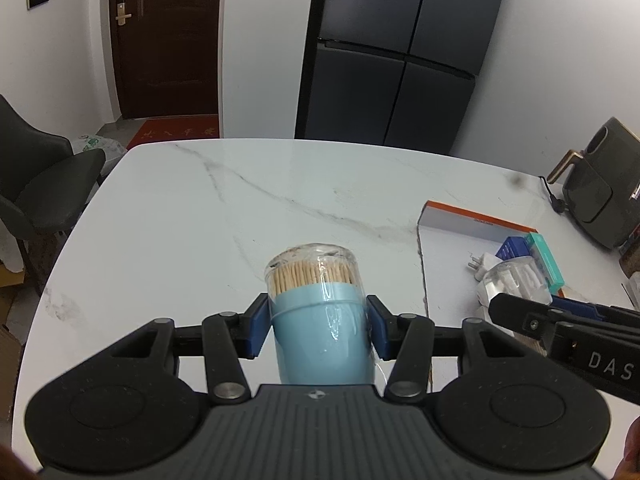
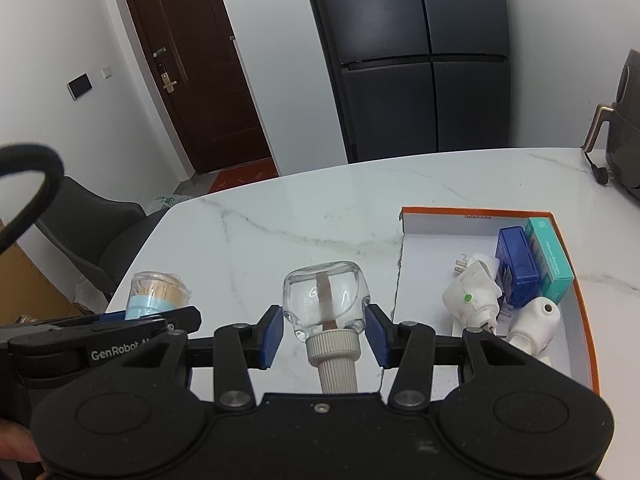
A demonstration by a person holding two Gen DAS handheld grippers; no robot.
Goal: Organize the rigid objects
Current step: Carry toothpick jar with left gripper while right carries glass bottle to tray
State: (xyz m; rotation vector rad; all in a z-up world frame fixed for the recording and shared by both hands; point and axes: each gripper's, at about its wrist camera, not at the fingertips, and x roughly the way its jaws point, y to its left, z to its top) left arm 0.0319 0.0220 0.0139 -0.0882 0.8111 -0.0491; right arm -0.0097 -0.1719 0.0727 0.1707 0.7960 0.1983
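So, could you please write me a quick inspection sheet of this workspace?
Surface: white marble-look table.
Job's things: toothpick jar in the left gripper; glass bottle with ribbed cap in the right gripper. Orange-edged box holds white plug adapters, a blue box and a teal box.
Clutter: nothing seen.
Grippers: both shut on their items.
Cables: black cord beside the air fryer.
Surroundings: dark fridge, brown door, grey chair.

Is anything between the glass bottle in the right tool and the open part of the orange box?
Only the box's low white wall lies between the glass bottle and the orange box; its near-left floor looks bare.
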